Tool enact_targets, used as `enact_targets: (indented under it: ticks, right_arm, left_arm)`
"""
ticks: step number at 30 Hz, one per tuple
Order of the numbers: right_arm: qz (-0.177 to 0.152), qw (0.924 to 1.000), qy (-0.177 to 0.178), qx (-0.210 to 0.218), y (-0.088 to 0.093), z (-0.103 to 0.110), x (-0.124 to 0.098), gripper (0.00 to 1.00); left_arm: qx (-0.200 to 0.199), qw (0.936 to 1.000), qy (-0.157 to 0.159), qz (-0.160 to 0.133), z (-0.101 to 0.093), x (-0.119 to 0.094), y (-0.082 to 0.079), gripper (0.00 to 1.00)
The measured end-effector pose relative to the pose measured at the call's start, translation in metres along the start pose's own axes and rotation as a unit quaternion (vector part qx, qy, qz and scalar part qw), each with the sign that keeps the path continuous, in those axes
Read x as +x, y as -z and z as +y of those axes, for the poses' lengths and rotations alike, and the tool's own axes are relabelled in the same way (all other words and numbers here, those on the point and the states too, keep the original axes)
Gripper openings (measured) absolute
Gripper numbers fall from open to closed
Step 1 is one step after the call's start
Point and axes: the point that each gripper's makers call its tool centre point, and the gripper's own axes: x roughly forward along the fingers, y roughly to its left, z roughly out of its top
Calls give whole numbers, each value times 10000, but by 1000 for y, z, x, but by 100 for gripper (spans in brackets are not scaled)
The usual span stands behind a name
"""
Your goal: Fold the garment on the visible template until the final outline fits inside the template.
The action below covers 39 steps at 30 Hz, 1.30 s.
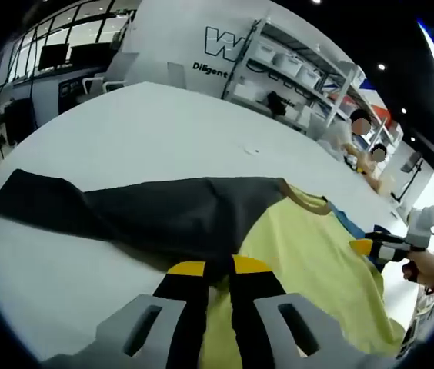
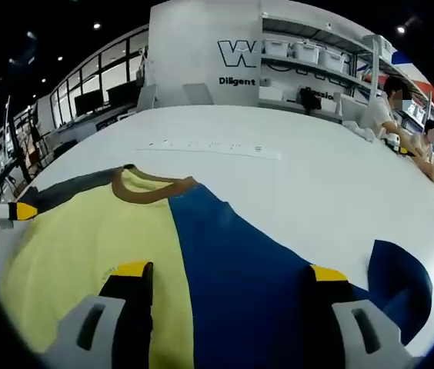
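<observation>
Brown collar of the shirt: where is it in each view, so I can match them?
Left gripper view: the brown collar sits right of centre, where the dark sleeve meets the yellow panel.
Right gripper view: the collar is left of centre, above the yellow-blue seam.
Shared landmark: the wall lettering.

Yellow, blue, grey garment (image 2: 178, 254) spread flat.
</observation>
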Motion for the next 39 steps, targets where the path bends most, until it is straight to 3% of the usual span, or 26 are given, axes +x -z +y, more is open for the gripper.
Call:
enact_targets:
  ticks: [4, 9, 21, 30, 39]
  right_arm:
    - [-22, 10000, -22, -14, -4, 2, 6, 81]
    - [-40, 9999, -99, -70, -11, 5, 15, 79]
    - [72, 9999, -119, -86, -28, 19, 38, 83]
    - [192, 9996, 157, 138, -33, 25, 43, 85]
    - [288, 9996, 7, 15, -36, 46, 48, 87]
  left_arm:
    - [12, 10000, 27, 88, 1, 1, 4, 0]
    - [308, 9995, -76, -59, 9, -3, -5, 0]
    - [139, 9995, -227, -187, 38, -8, -17, 0]
    - [39, 9991, -348, -247, 52, -13, -22, 0]
    - [-13, 9983, -530, -245, 70, -16, -24, 0]
